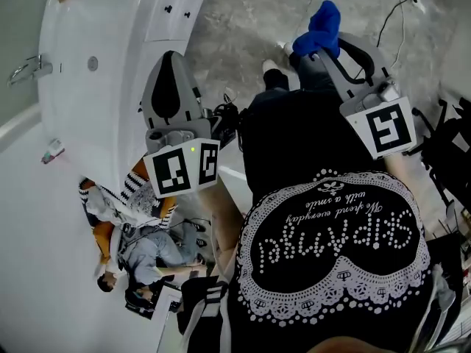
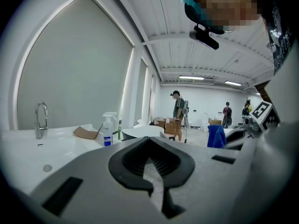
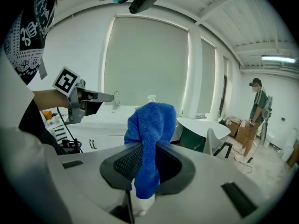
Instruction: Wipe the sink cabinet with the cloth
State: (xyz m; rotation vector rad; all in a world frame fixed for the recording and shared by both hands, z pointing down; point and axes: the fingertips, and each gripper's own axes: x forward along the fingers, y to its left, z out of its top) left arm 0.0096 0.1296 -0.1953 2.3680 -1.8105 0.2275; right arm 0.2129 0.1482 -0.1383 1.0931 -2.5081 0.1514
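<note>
Two grippers are up in the air, neither touching the sink cabinet. Right gripper has its jaws clamped on the blue cloth. In the right gripper view the cloth bunches above the tips and a strip hangs down between the pads. Cloth is over the grey floor, well apart from the cabinet's front edge. Left gripper is held just off that front edge, near the drawer fronts. The left gripper view shows its jaws closed tip to tip, nothing between them. In the same view a faucet stands at the back edge of the white countertop, with a spray bottle and a cardboard piece side by side toward its far end. Right gripper with the cloth shows off to the right past the counter. A few people stand far back in the room
</note>
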